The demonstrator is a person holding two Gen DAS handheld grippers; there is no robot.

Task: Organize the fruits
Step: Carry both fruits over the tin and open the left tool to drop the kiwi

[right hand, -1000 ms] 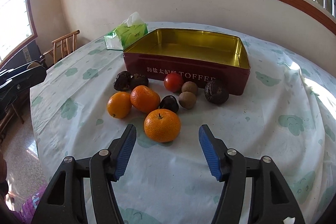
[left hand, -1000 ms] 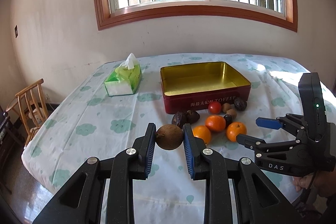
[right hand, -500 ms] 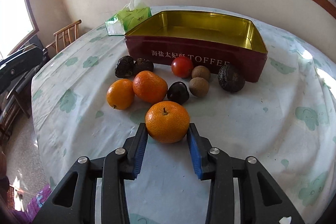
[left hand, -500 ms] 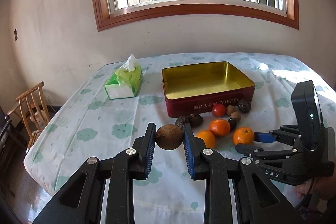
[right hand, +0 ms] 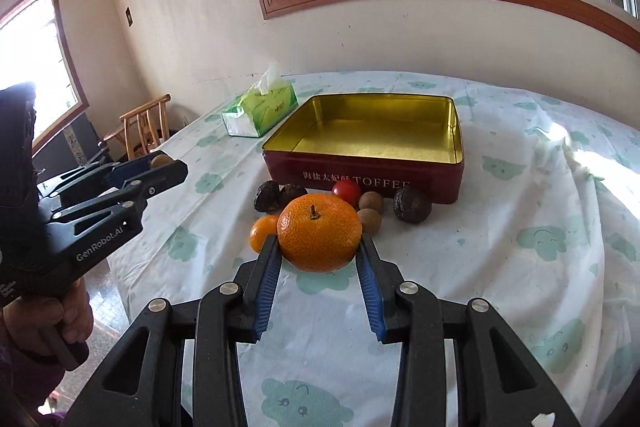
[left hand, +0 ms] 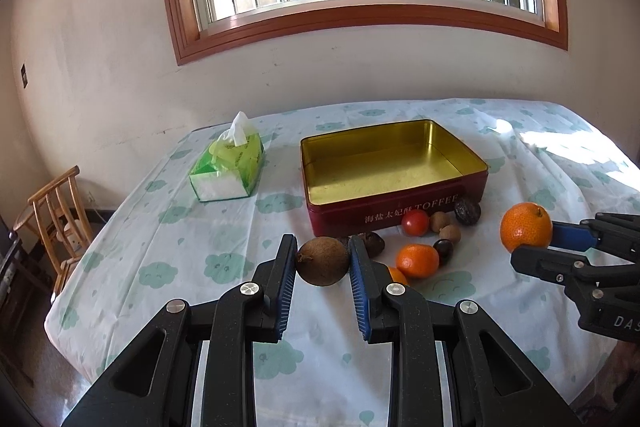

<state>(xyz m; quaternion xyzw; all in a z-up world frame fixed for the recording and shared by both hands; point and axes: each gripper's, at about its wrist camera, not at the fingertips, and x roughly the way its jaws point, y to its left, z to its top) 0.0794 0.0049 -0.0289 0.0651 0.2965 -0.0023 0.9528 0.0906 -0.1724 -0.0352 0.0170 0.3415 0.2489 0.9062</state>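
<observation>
My left gripper (left hand: 322, 259) is shut on a round brown fruit (left hand: 322, 261), held above the table's near left part. My right gripper (right hand: 319, 241) is shut on a large orange (right hand: 319, 231) and holds it off the cloth; the same orange (left hand: 525, 227) shows at the right of the left wrist view. An open red toffee tin (left hand: 396, 215) with a gold inside stands behind, with nothing in it. In front of it lie two more oranges (left hand: 417, 260), a red tomato (left hand: 415, 222), small brown fruits (right hand: 370, 201) and dark wrinkled fruits (right hand: 411, 204).
A green tissue pack (left hand: 228, 165) lies left of the tin. The table (left hand: 180, 227) wears a white cloth with green prints. A wooden chair (left hand: 54, 215) stands beyond its left edge. A person's hand (right hand: 56, 311) grips the left tool's handle.
My right gripper closed on the nearest orange and lifted it off the cloth. My left gripper drifted slightly, still gripping the brown fruit.
</observation>
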